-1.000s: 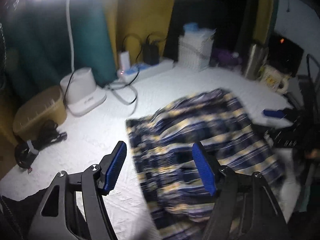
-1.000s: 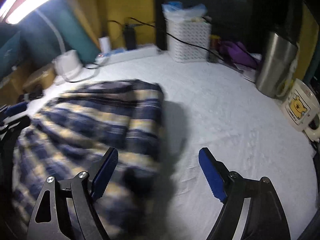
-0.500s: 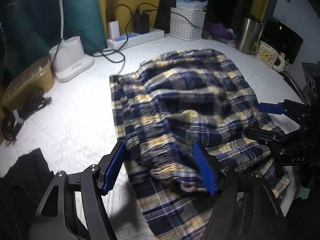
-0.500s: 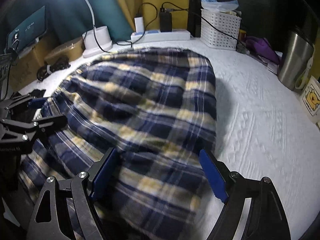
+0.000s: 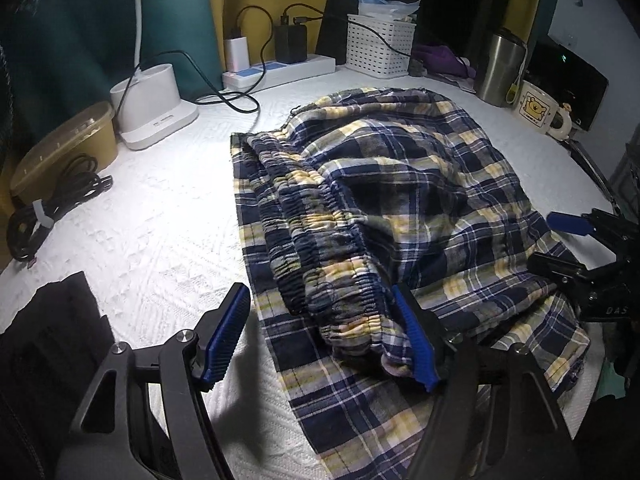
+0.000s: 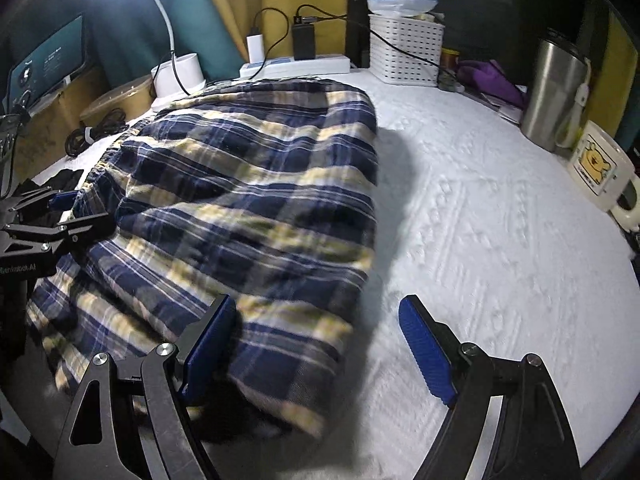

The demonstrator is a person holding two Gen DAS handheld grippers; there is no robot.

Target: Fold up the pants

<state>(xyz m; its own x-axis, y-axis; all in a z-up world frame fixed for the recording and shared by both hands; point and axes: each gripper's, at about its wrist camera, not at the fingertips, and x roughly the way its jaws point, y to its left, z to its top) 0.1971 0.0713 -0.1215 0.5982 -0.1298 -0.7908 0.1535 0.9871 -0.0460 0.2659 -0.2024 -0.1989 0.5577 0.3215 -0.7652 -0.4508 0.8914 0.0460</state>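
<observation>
Now that the pants (image 5: pixel 400 208) have dropped folded onto the table (image 5: pixel 140 220), your left gripper (image 5: pixel 324 344) and right gripper (image 6: pixel 320 348) hang spread, empty; next fold awaits.

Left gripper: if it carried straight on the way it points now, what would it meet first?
Most likely the gathered elastic waistband of the plaid pants, bunched between the open fingers of the left gripper. No pad presses on it yet. Depth is unclear, but nothing else lies in between.

My pants (image 5: pixel 404 184) are soft woven plaid cloth, elastic waistband (image 5: pixel 320 248) puckered; the white cover (image 6: pixel 500 240) looks embossed, the tumbler (image 6: pixel 554 92) brushed steel, my pads (image 6: pixel 426 354) ribbed.
</observation>
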